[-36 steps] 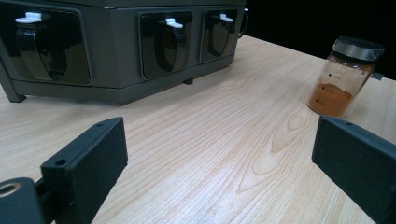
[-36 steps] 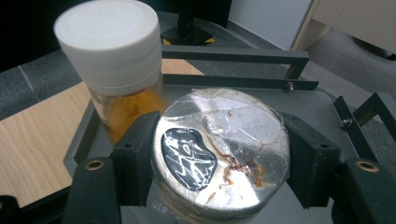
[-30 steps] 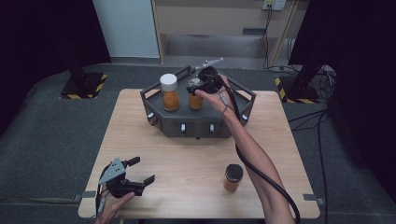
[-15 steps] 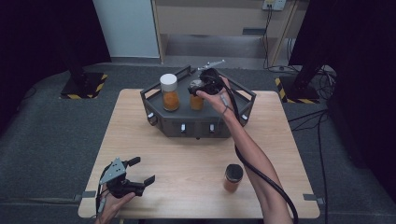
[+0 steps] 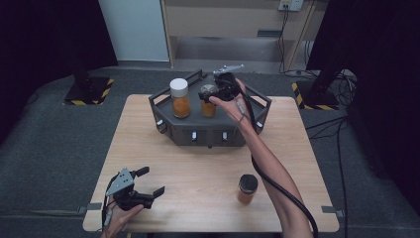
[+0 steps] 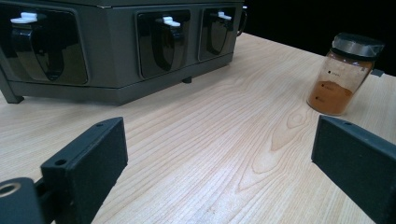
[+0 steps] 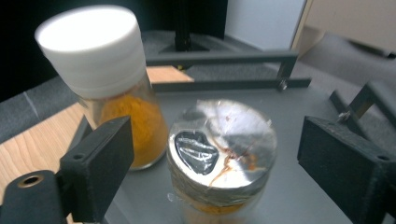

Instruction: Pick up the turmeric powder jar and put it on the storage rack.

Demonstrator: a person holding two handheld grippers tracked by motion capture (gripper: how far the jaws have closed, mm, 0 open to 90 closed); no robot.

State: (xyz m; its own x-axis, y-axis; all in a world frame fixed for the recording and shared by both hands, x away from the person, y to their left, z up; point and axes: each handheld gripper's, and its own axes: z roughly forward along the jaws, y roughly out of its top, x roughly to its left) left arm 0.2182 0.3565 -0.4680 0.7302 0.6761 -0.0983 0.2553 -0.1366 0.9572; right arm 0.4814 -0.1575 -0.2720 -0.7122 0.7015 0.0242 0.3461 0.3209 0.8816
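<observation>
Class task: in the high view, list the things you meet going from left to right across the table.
Left hand-held gripper → white-lidded jar → foil-topped jar → dark-lidded jar.

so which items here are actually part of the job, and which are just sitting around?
In the job:
- right gripper, jaws just opened, foil-topped jar between them, pads clear of it
- white-capped jar beside it
- grey rack that both stand on

Lying about:
- dark-lidded jar on the table
- left gripper, open, resting low
</observation>
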